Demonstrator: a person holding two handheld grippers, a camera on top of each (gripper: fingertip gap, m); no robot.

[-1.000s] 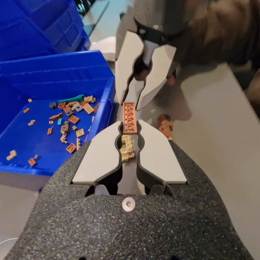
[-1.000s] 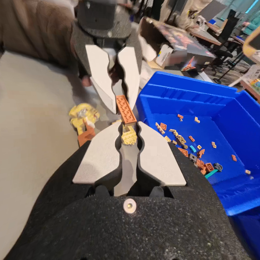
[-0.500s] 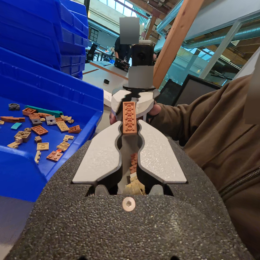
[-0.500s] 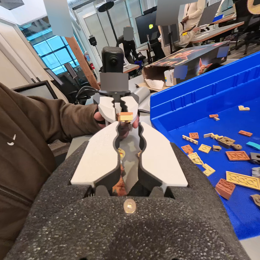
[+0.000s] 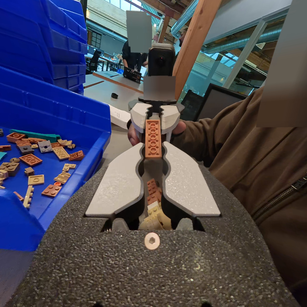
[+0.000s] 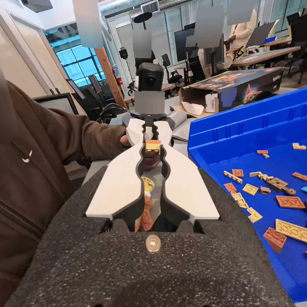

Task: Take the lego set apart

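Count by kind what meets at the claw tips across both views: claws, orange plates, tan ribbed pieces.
Claws: 2, the left claw and the right claw
Orange plates: 1
Tan ribbed pieces: 1
Total: 4
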